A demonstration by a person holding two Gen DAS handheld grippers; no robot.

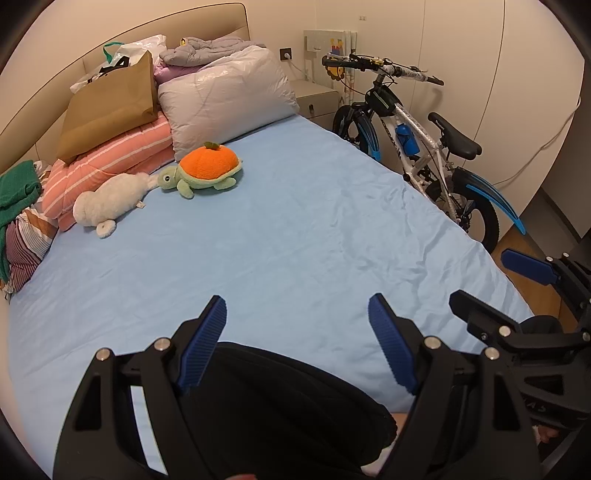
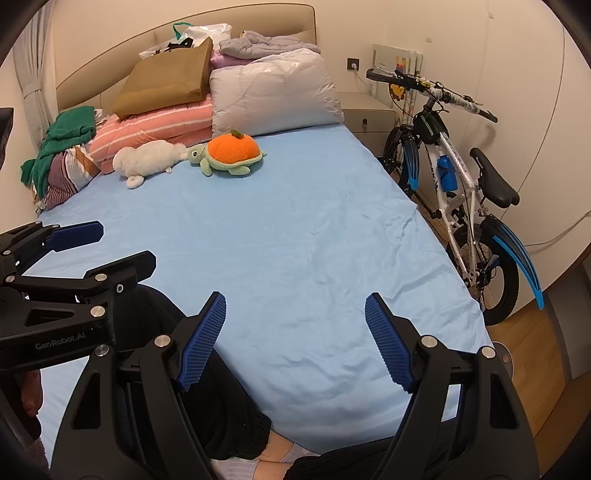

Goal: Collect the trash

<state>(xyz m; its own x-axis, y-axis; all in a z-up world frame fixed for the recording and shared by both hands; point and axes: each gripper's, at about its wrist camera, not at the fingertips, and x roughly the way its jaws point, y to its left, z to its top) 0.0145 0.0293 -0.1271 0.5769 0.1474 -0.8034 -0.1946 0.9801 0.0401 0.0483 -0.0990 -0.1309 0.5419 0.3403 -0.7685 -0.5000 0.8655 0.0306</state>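
My left gripper (image 1: 297, 306) hangs open over the near end of the bed's blue sheet (image 1: 295, 221), with nothing between its blue pads. My right gripper (image 2: 295, 302) is open too, beside it on the right and just as empty. Each shows in the other's view: the right gripper (image 1: 491, 280) at the right edge, the left gripper (image 2: 114, 247) at the left edge. A brown paper bag (image 1: 110, 107) (image 2: 166, 77) leans on folded bedding at the headboard. A white plastic bag (image 1: 140, 46) (image 2: 207, 31) sits behind it. Both are far from the grippers.
An orange-shelled turtle plush (image 1: 207, 168) and a white plush (image 1: 107, 199) lie near a grey pillow (image 1: 225, 96) and pink striped quilt (image 1: 110, 162). A green garment (image 2: 66, 133) tops a clothes pile. A bicycle (image 2: 461, 192) stands along the bed's right side by a nightstand (image 2: 369, 114). A person's black-trousered knee (image 1: 277, 391) is below the grippers.
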